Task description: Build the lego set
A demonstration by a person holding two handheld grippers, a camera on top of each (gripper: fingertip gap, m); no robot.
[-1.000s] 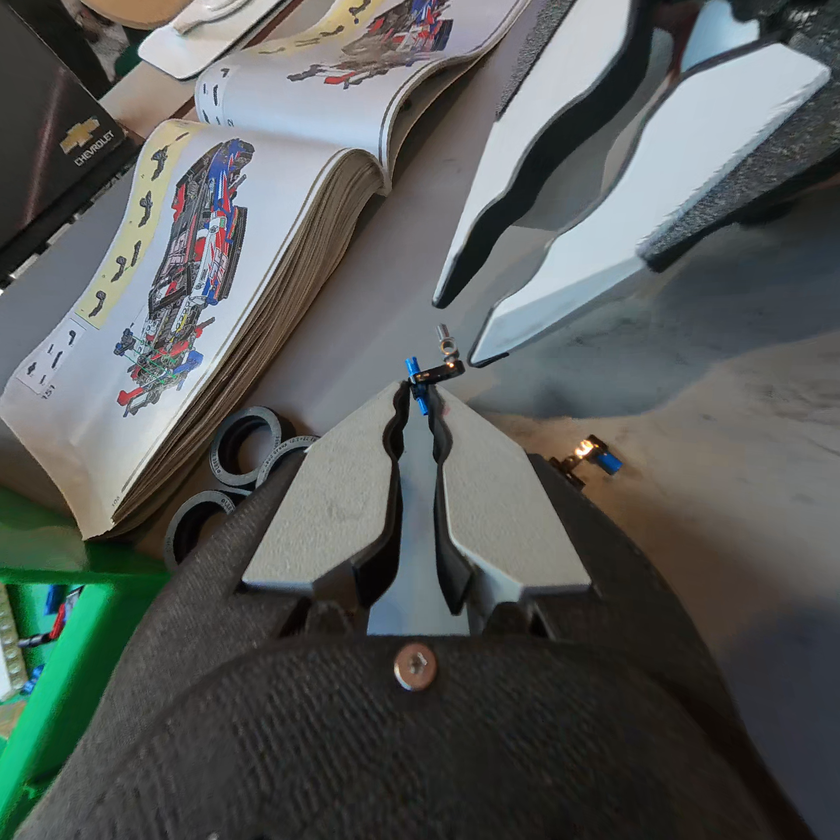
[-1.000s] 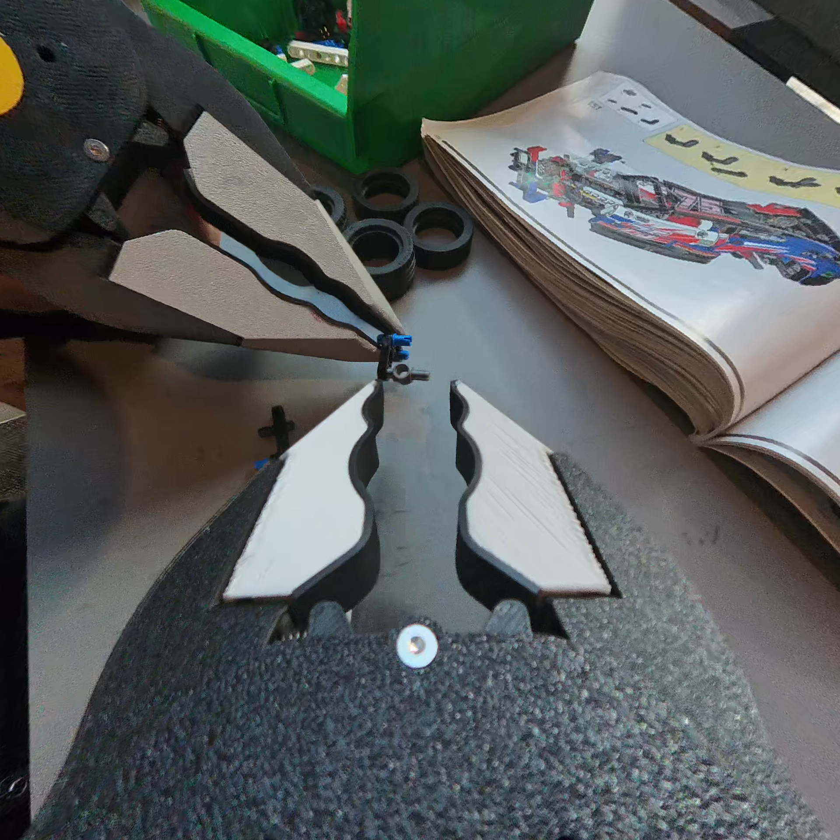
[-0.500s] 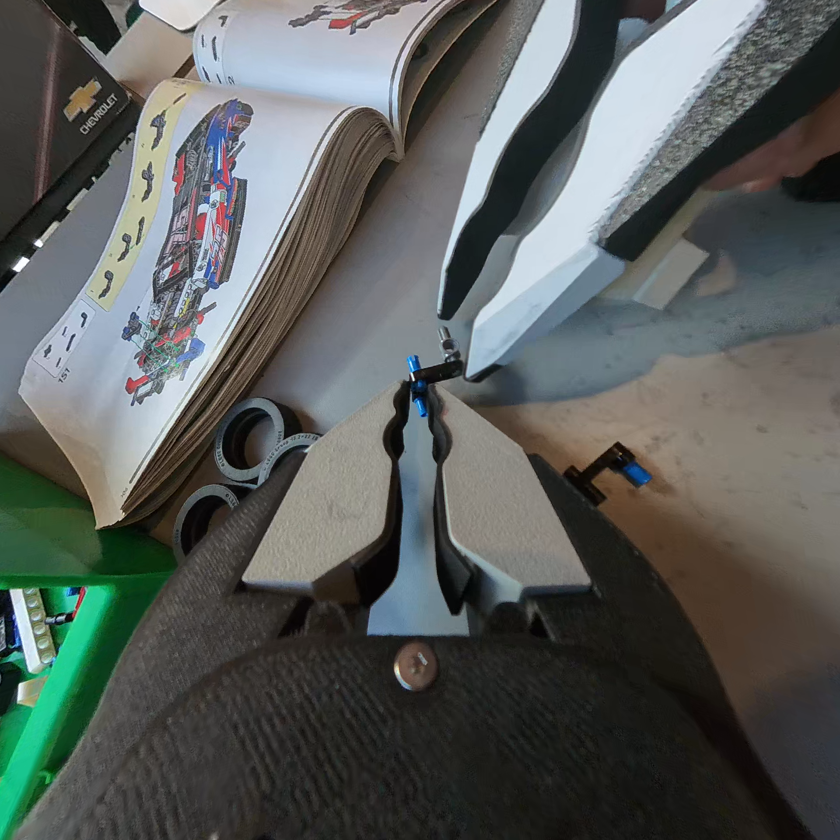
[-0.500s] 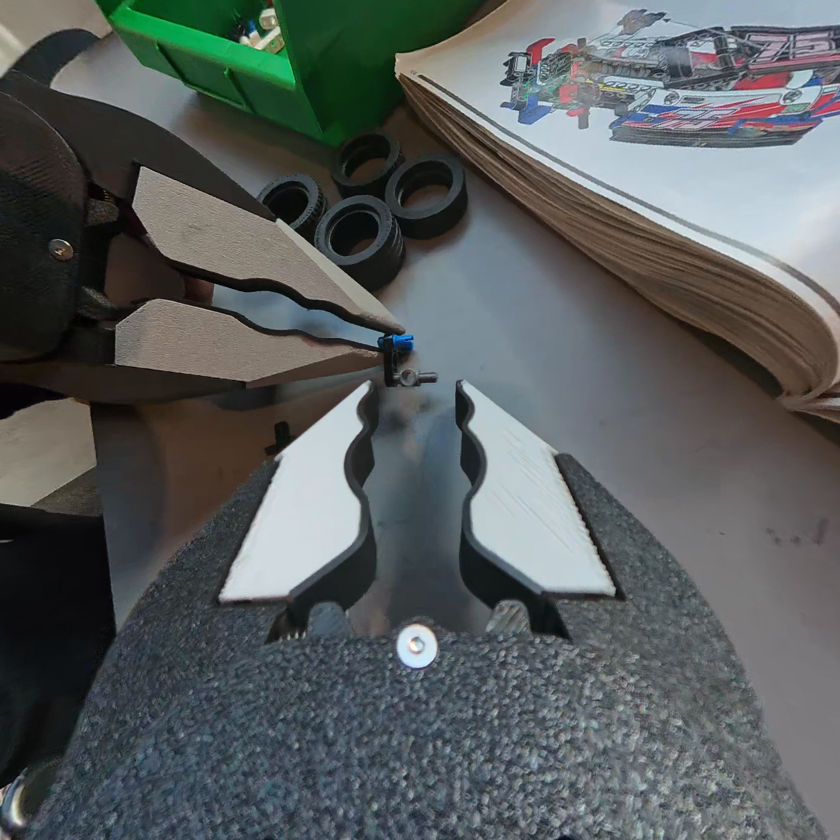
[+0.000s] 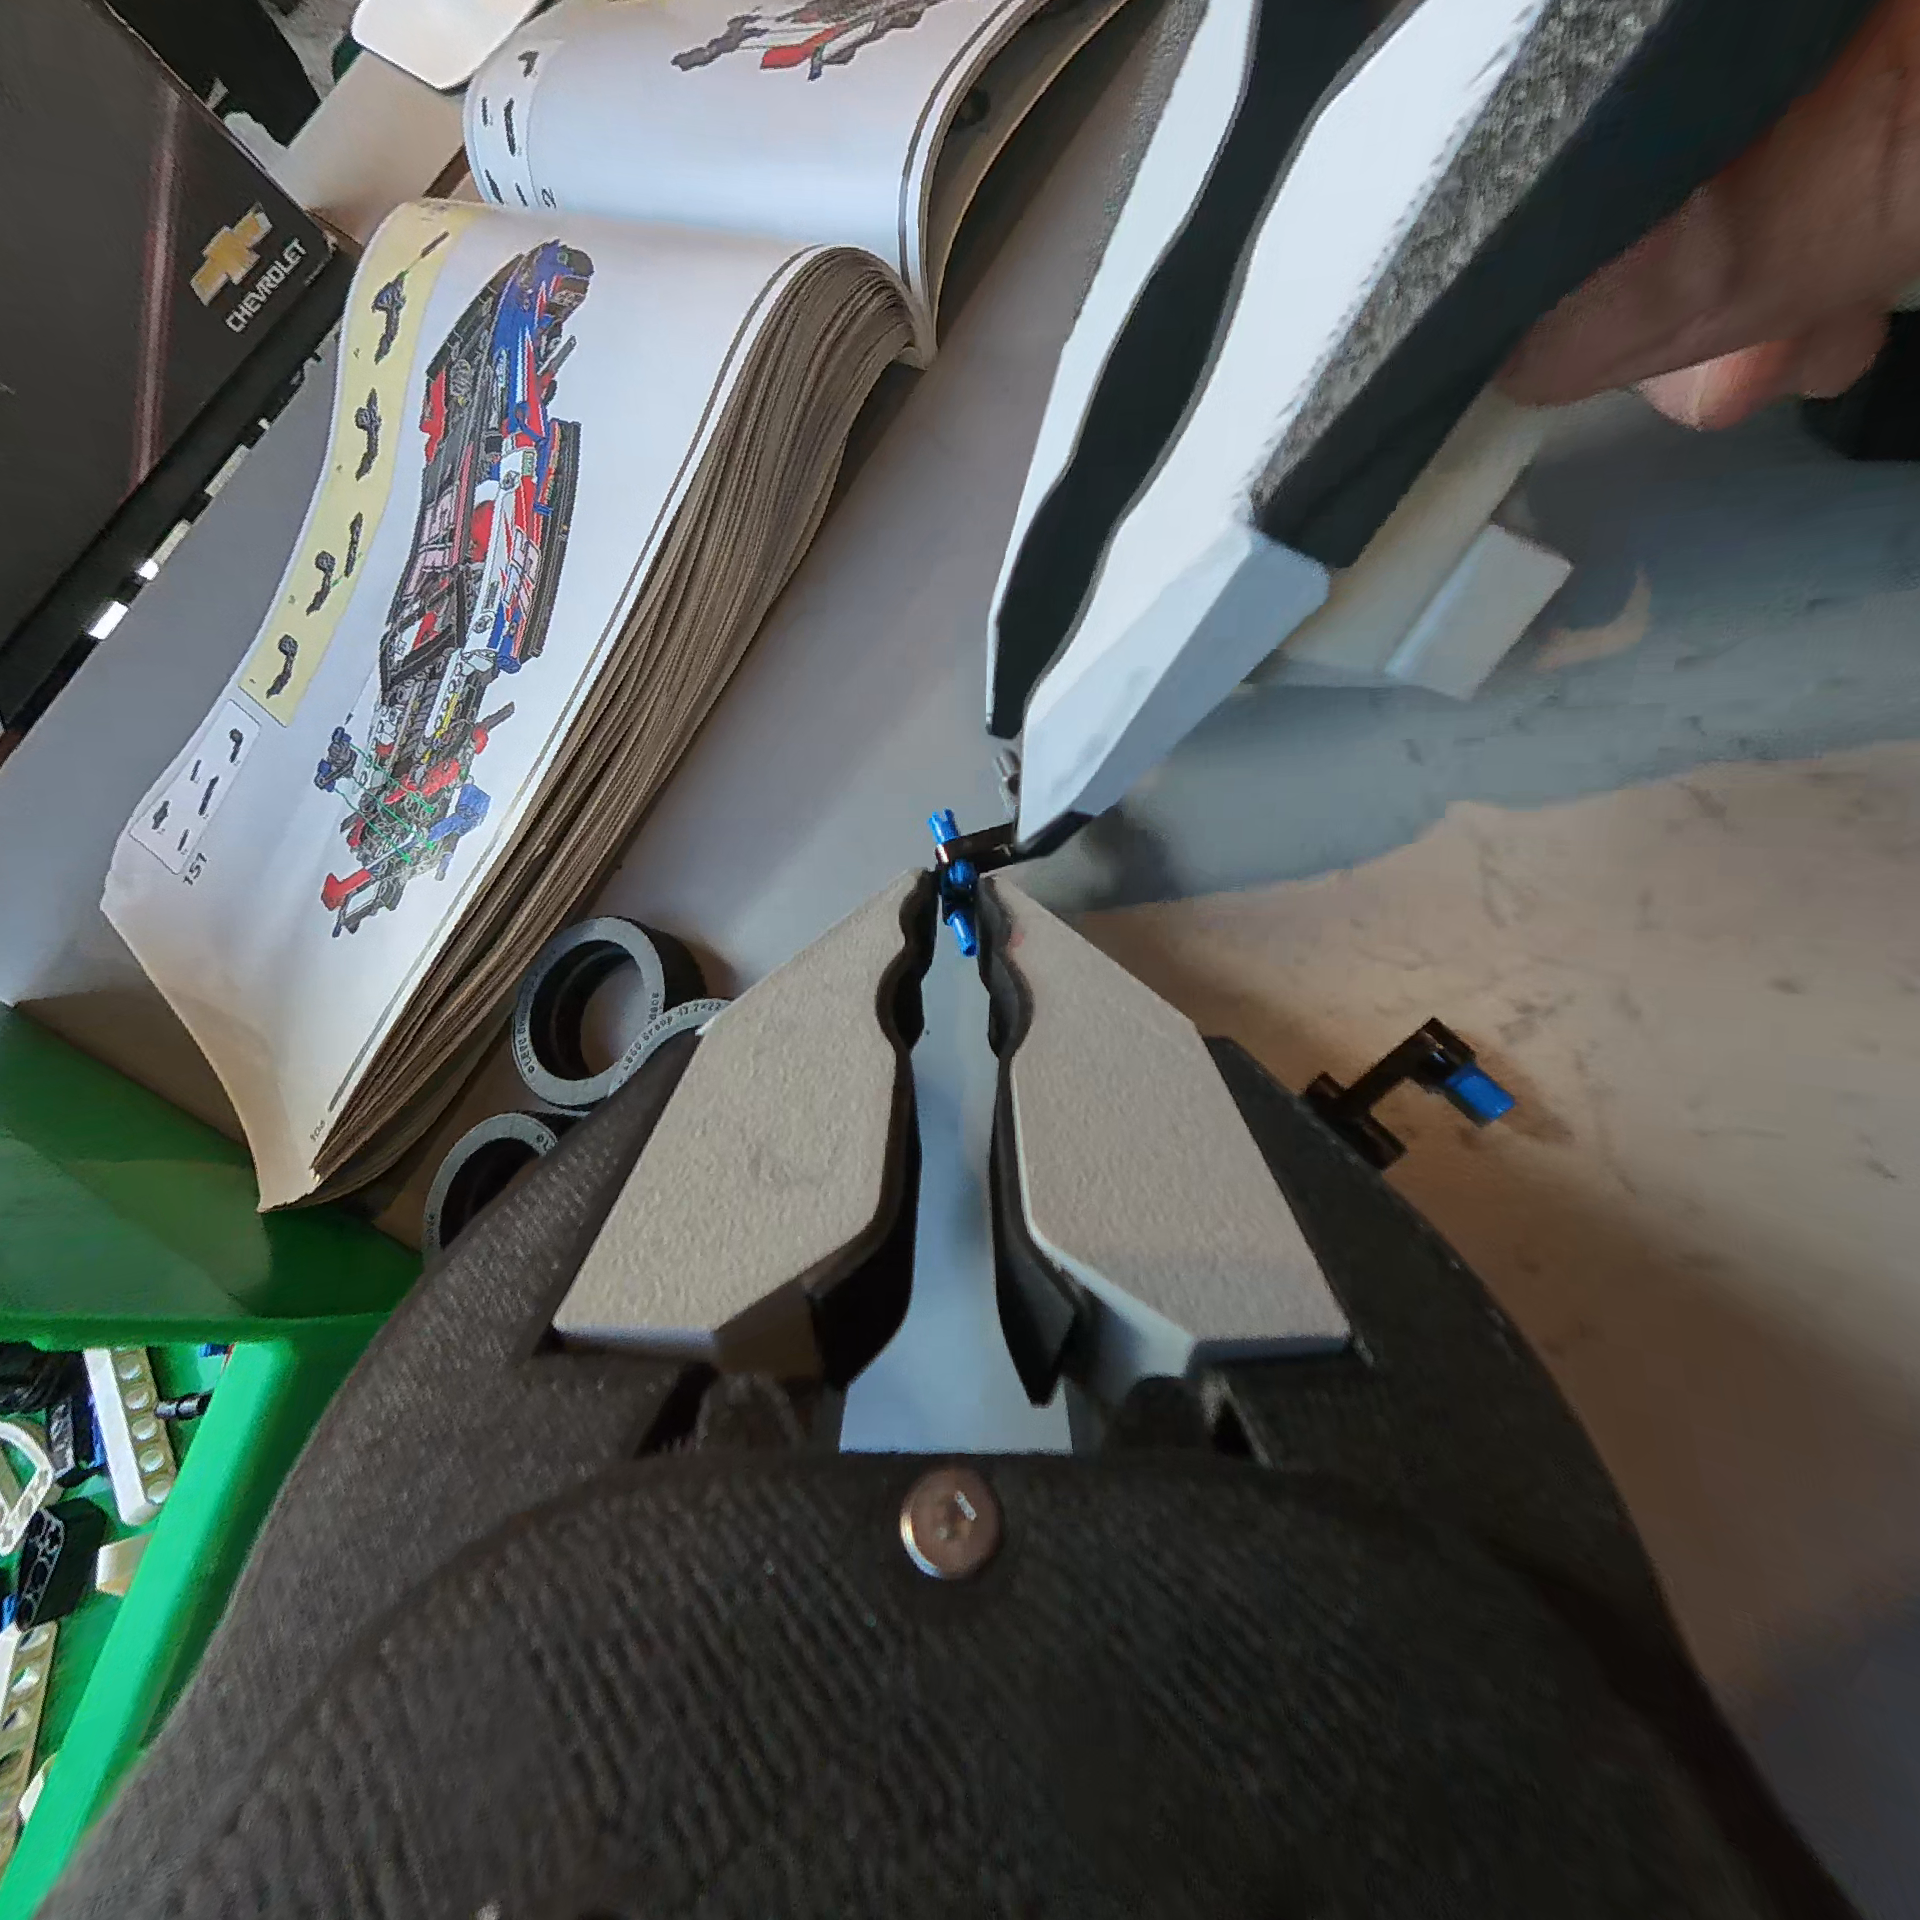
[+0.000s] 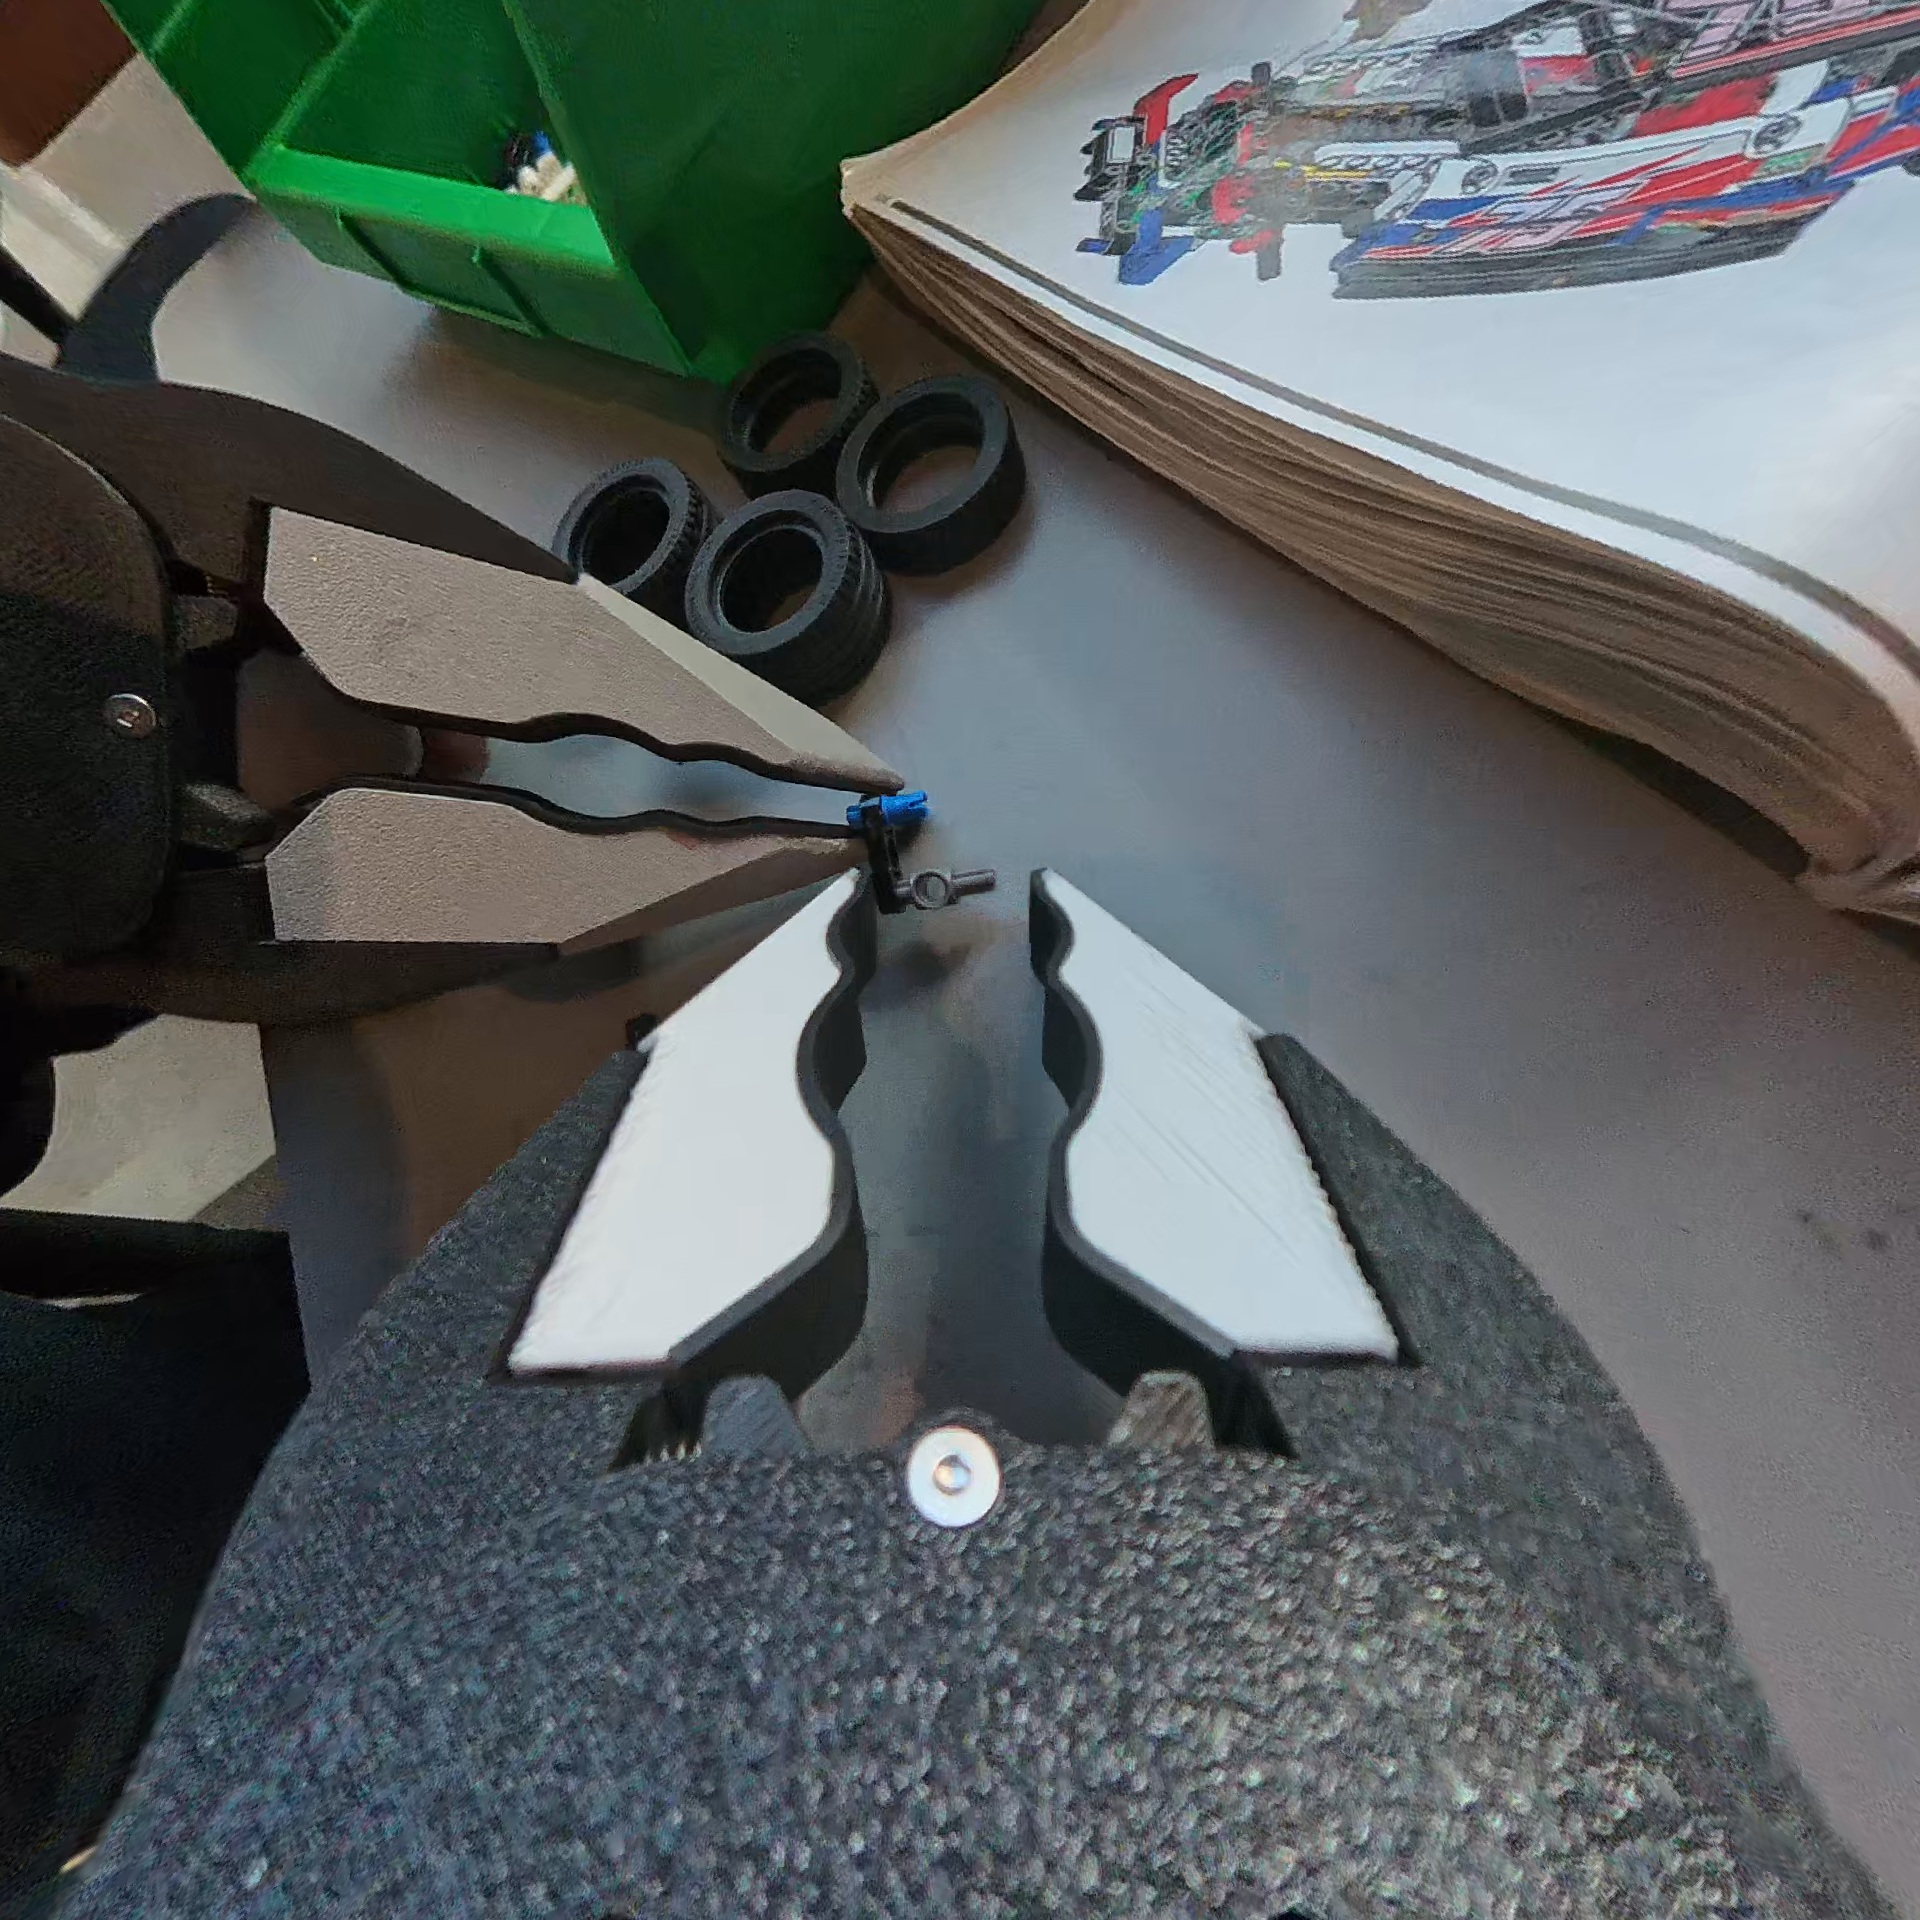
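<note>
My left gripper [image 5: 958, 883] has grey fingers and is shut on a blue pin [image 5: 954, 902] that carries a small black connector [image 5: 985, 847]. In the right wrist view the left gripper [image 6: 878, 805] comes in from the left, with the blue pin [image 6: 891, 805], the black connector [image 6: 888, 868] and a small grey pin [image 6: 948, 885] sticking out of the connector. My right gripper [image 6: 948, 881] has white fingers and is open, its tips on either side of the grey pin. In the left wrist view the right gripper [image 5: 1023, 774] reaches down from the upper right to the connector.
An open instruction book [image 5: 468, 571] [image 6: 1507, 343] lies beyond. Several black tyres [image 6: 784, 582] [image 5: 592, 1013] sit beside a green parts bin [image 6: 540, 156] [image 5: 94, 1475]. A second black-and-blue piece [image 5: 1408, 1086] lies on the table [image 6: 1299, 935]. A hand [image 5: 1766, 260] holds the right gripper. Left and right tips are no more than a few centimetres apart. The right tips stand about 11 centimetres off the open instruction book [image 6: 1507, 343]. Seen from the left wrist view [image 5: 600, 521] as well.
The right gripper has tilted and closed in, so its open tips now flank the grey pin. The left gripper still holds the blue pin with the connector.
</note>
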